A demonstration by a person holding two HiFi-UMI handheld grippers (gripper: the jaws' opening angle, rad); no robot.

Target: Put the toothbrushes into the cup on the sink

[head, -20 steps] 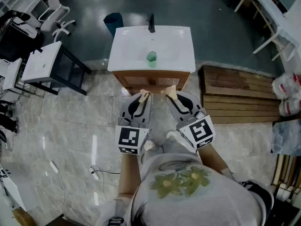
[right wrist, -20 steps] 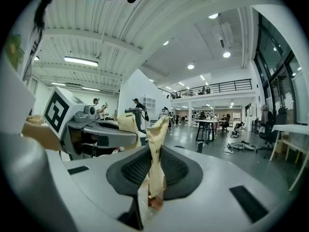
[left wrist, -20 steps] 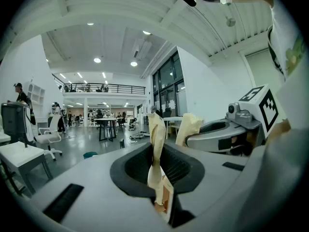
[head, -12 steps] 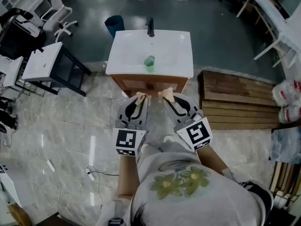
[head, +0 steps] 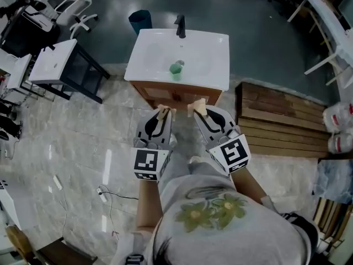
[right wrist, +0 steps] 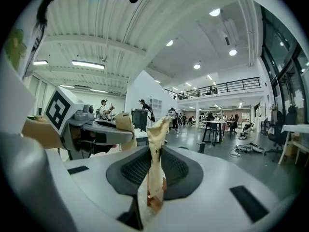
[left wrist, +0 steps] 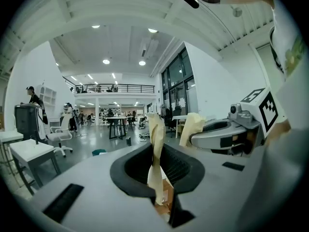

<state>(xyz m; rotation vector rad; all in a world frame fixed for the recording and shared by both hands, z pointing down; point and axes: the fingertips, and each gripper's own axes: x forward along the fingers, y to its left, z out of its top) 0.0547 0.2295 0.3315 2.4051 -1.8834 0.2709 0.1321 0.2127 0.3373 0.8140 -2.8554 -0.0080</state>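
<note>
i hold left gripper (head: 164,112) and right gripper (head: 199,107) just before the sink (head: 157,59), jaws pinched together, empty; cup (head: 176,70) on it.

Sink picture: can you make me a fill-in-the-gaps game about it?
1. The cup on the sink is ____ in colour.
2. The faucet at the sink's far edge is ____ in colour.
3. The left tool and the right tool are both ____, with nothing held.

Missing words: green; black; shut.
</note>
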